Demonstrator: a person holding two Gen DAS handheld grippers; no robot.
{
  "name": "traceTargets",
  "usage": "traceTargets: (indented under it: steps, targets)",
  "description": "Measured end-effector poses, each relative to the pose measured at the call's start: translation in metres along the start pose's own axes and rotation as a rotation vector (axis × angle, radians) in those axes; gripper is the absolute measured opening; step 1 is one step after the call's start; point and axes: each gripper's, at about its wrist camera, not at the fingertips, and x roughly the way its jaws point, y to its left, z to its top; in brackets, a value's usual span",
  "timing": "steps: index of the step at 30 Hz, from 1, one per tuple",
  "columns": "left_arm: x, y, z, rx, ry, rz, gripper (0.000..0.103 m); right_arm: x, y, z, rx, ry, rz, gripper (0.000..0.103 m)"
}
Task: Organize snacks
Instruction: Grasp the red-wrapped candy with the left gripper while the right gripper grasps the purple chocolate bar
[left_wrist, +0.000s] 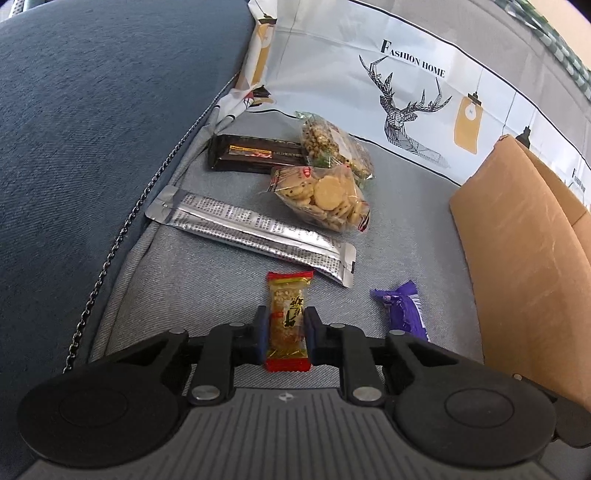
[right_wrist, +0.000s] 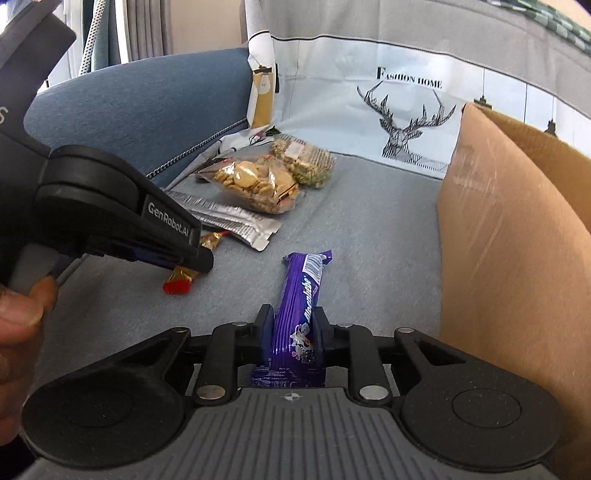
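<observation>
My left hand-held gripper (left_wrist: 286, 325) is closed on a red-ended peanut candy bar (left_wrist: 287, 320), pads pressing both its long sides just above the grey sofa seat (left_wrist: 207, 280). My right hand-held gripper (right_wrist: 293, 328) is clamped on a purple chocolate bar (right_wrist: 299, 314) pointing toward 12 o'clock. The cardboard box (right_wrist: 509, 258) stands at 3 o'clock, the cookie bag (left_wrist: 325, 197) at 12.

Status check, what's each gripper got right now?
Left gripper shut on red-ended peanut candy bar. Right gripper shut on purple wrapped chocolate bar. Brown cardboard box at right, nothing blocking it.
</observation>
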Motion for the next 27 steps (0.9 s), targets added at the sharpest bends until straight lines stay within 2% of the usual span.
traceTargets:
  steps: [1, 10, 23, 24, 25, 27]
  targets:
    - [0.0, 0.0, 0.0, -0.003, 0.0, -0.002, 0.021, 0.0, 0.0, -0.001, -0.003, 0.002, -0.001, 0.038]
    - [0.003, -0.006, 0.0, 0.013, 0.001, 0.008, 0.027, 0.004, -0.004, 0.001, 0.015, -0.008, -0.004, 0.045]
    - [0.005, -0.012, -0.001, 0.04, -0.003, 0.023, 0.028, 0.011, -0.002, 0.001, -0.013, -0.008, -0.008, 0.045]
    - [0.005, -0.012, -0.001, 0.045, -0.003, 0.025, 0.028, 0.012, -0.002, 0.001, -0.017, -0.009, -0.006, 0.041]
    - [0.005, -0.013, -0.001, 0.05, -0.003, 0.028, 0.027, 0.011, -0.001, 0.001, -0.022, -0.009, -0.002, 0.03]
    - [0.005, -0.014, -0.001, 0.059, -0.004, 0.037, 0.023, 0.01, 0.0, 0.0, -0.035, -0.013, 0.0, 0.022]
